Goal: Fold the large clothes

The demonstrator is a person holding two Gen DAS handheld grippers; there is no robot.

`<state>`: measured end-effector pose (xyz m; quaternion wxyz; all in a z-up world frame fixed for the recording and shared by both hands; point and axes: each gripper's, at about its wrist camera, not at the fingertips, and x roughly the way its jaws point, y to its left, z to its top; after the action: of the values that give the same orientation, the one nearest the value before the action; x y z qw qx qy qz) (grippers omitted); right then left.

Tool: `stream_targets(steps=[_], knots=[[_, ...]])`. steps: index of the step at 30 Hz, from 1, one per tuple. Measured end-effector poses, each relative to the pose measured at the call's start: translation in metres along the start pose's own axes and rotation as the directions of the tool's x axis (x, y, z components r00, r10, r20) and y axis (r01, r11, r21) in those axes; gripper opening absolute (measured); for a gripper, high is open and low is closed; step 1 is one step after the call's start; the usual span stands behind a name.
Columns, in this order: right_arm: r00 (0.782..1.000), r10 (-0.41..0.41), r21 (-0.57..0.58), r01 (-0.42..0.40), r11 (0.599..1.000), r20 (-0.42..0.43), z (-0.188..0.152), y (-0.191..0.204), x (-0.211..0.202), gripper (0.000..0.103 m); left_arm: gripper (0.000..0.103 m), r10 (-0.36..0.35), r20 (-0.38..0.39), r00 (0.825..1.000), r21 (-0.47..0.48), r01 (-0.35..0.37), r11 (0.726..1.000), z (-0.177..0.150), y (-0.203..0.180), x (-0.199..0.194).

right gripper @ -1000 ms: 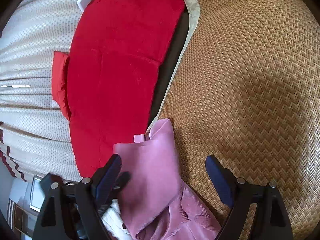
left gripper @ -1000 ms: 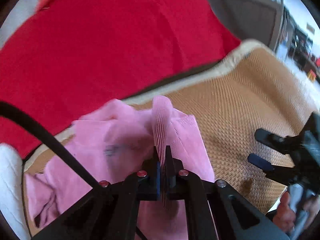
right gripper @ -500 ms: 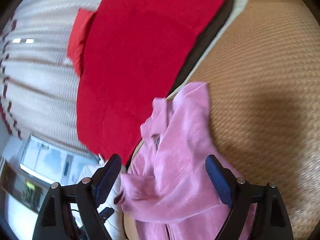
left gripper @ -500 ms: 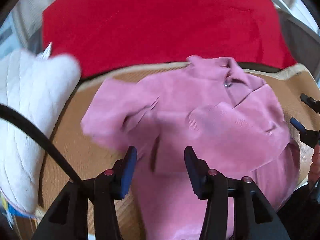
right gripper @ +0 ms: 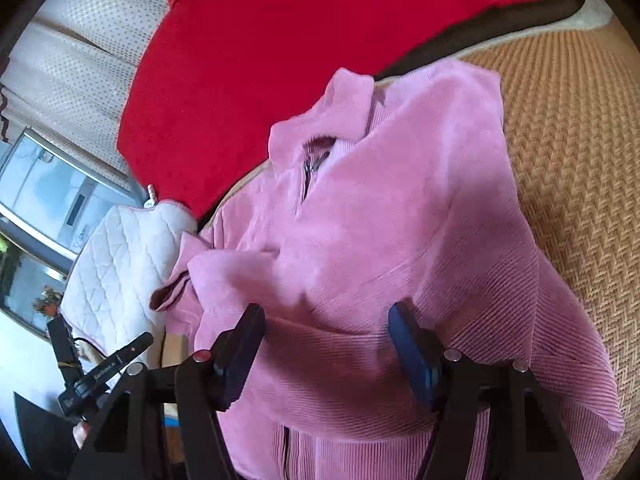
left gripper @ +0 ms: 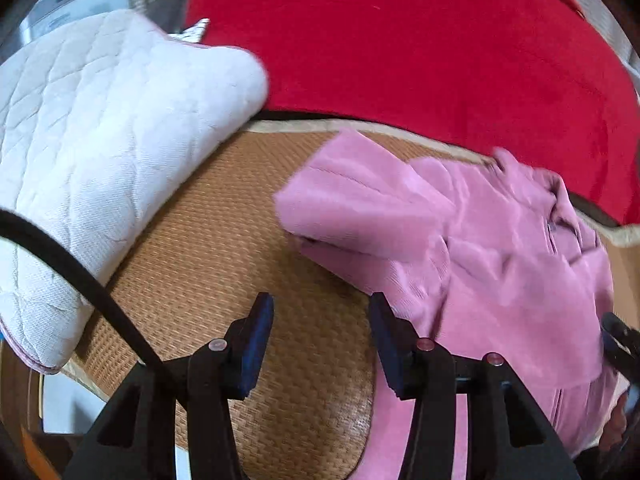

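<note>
A pink corduroy zip jacket (right gripper: 400,200) lies crumpled on a woven straw mat (right gripper: 580,140), collar toward the red cloth. My right gripper (right gripper: 326,314) hovers over the jacket's lower body. Its jaws are closing, with pink fabric lying under and between them, and the pads do not press on it. In the left wrist view the jacket (left gripper: 480,240) is at the right, one sleeve folded across. My left gripper (left gripper: 320,304) stands open over the bare mat (left gripper: 224,240) just left of the jacket, nothing between its fingers.
A red cloth (left gripper: 400,40) covers the cushion behind the mat. A white quilted pillow (left gripper: 100,120) sits on the mat's left end. A black cable (left gripper: 80,280) crosses the left wrist view. A window (right gripper: 48,184) is at the far left.
My left gripper let go of the pink fabric, opened and swung left off the jacket onto bare mat. My right gripper moved over the jacket and its jaws narrowed.
</note>
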<state>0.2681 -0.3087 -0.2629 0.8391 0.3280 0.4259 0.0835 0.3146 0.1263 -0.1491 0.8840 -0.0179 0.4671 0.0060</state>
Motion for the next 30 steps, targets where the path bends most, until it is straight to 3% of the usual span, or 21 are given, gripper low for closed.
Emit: stream_targets(steps=[1, 3, 5, 8, 10, 12, 13, 15, 16, 17, 20, 24, 30], knots=[[1.0, 0.005, -0.01, -0.004, 1.0, 0.016, 0.0, 0.002, -0.004, 0.068, 0.052, -0.003, 0.01, 1.0, -0.006, 0.003, 1.0, 0.002, 0.001, 0.0], [0.999, 0.014, -0.015, -0.013, 1.0, 0.041, 0.0, 0.005, -0.009, 0.068, 0.07, -0.009, 0.034, 0.999, -0.002, 0.01, 1.0, 0.009, -0.001, -0.003], [0.999, 0.019, -0.009, -0.019, 1.0, 0.046, 0.001, 0.006, -0.009, 0.068, 0.08, -0.017, 0.064, 0.998, 0.025, 0.016, 1.0, 0.015, -0.009, -0.006], [0.999, 0.016, 0.007, -0.017, 1.0, 0.041, 0.001, 0.007, -0.007, 0.068, 0.082, -0.138, -0.01, 0.99, 0.0, 0.138, 0.99, 0.023, -0.007, 0.005], [0.999, 0.017, 0.014, -0.018, 1.0, 0.04, 0.004, 0.006, -0.006, 0.068, 0.082, -0.256, -0.075, 0.964, -0.147, 0.243, 0.959, 0.03, 0.007, 0.022], [0.999, 0.007, 0.007, -0.007, 1.0, 0.042, 0.004, 0.006, -0.006, 0.068, 0.082, -0.324, -0.051, 0.945, -0.259, 0.301, 0.918, 0.028, 0.021, 0.028], [0.999, 0.001, 0.003, -0.001, 1.0, 0.043, 0.004, 0.007, -0.006, 0.068, 0.082, -0.375, -0.046, 0.926, -0.301, 0.345, 0.889, 0.028, 0.026, 0.031], [0.999, -0.003, 0.002, 0.003, 1.0, 0.042, 0.005, 0.006, -0.006, 0.068, 0.082, -0.486, -0.042, 0.873, -0.412, 0.428, 0.805, 0.026, 0.037, 0.04], [0.999, -0.004, 0.002, 0.004, 1.0, 0.041, 0.005, 0.006, -0.006, 0.068, 0.082, -0.508, -0.03, 0.861, -0.449, 0.443, 0.776, 0.025, 0.041, 0.043], [0.999, -0.006, 0.0, 0.006, 1.0, 0.04, 0.005, 0.006, -0.005, 0.068, 0.082, -0.517, -0.02, 0.856, -0.468, 0.449, 0.762, 0.026, 0.043, 0.044], [0.999, -0.011, -0.004, 0.011, 1.0, 0.04, 0.005, 0.007, -0.005, 0.068, 0.081, -0.516, -0.003, 0.856, -0.477, 0.453, 0.753, 0.03, 0.043, 0.048], [0.999, -0.021, -0.016, 0.022, 1.0, 0.038, 0.004, 0.01, -0.002, 0.068, 0.073, -0.56, 0.027, 0.828, -0.511, 0.493, 0.704, 0.037, 0.04, 0.056], [0.999, -0.031, -0.025, 0.032, 0.999, 0.038, 0.004, 0.01, 0.0, 0.068, 0.073, -0.566, 0.013, 0.824, -0.544, 0.481, 0.688, 0.041, 0.033, 0.079]])
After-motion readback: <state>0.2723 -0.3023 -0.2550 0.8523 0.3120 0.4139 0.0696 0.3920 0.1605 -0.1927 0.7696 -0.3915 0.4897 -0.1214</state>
